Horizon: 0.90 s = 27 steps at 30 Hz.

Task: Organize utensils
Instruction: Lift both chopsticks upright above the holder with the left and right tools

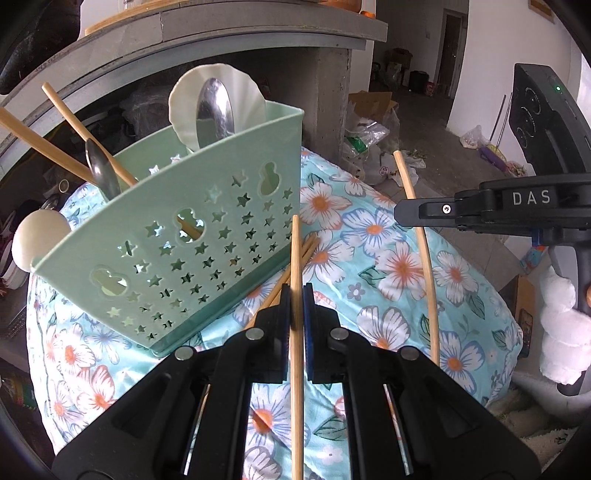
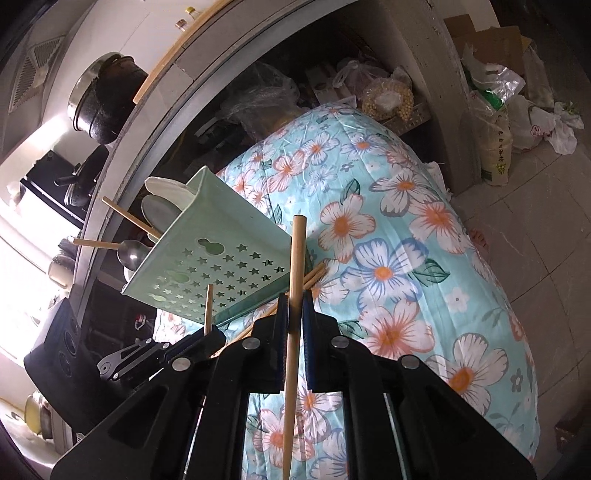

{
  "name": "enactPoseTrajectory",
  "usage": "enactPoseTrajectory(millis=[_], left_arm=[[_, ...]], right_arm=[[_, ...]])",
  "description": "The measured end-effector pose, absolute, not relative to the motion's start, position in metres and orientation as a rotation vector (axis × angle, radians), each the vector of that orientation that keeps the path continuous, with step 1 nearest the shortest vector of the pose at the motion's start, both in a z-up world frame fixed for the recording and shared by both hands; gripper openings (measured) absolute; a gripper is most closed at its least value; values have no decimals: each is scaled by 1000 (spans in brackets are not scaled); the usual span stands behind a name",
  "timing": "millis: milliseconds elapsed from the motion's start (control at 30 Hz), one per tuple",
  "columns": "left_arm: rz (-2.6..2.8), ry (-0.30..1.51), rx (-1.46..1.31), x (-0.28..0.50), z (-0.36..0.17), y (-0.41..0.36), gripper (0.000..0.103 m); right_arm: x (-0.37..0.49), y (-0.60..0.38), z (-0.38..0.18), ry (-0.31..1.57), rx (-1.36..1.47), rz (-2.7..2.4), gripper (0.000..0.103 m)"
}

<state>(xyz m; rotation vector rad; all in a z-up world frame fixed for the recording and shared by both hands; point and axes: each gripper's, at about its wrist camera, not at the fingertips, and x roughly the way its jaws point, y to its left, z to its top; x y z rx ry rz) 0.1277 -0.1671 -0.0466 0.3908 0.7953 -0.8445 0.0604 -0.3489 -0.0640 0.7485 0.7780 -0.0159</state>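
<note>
Gripping one chopstick each, both tongs were clamped shut on wood.

Left tongs point(image 1: 296, 295): pads pressed on a bamboo chopstick point(image 1: 296, 332) that ran straight up the middle of the left wrist view, its tip sticking out past the fingertips toward the green utensil holder point(image 1: 177, 236).

Right tongs point(image 2: 294, 302): same story, clamped on a second chopstick point(image 2: 293, 314), slightly tilted, upper end standing clear above the pads. In the left wrist view that same stick point(image 1: 421, 251) showed as a long bowed line crossing behind the right tool's black nose, off to the right.

Holder was a mint plastic caddy with star and gourd-shaped cutouts, sitting tilted on a floral quilted cover point(image 1: 388, 258); what lay under the cover could not be told. Already in it: two chopsticks point(image 1: 74, 114) leaning out up-left, a metal spoon point(image 1: 101, 170) bowl-up in the near left end, a larger metal spoon point(image 1: 214, 107) standing in front of a white scalloped spoon point(image 1: 184, 99) at the far end. A pale round spoon head point(image 1: 38, 236) poked out past the holder's left corner.

Loose chopsticks point(image 1: 306, 251) lay on the cover, just beside the holder's lower right corner, partly hidden behind the left tongs; count could not be told.

Behind: grey concrete counter edge point(image 1: 221, 33), bags and cardboard on the floor.
</note>
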Motion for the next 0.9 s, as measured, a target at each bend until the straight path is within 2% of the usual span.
enactPoseTrajectory(millis=[233,667,900], left_arm=[[-836,756,360,122,-30,-155,6],[-854,668,17,152,49,-66,6],[-896,546,-107,160,99,-44,6]], right_arm=[[56,-343,-48,750,700,-16,7],[56,-321,3,646,537,2,7],[61,-320,15,618,512,25,7]])
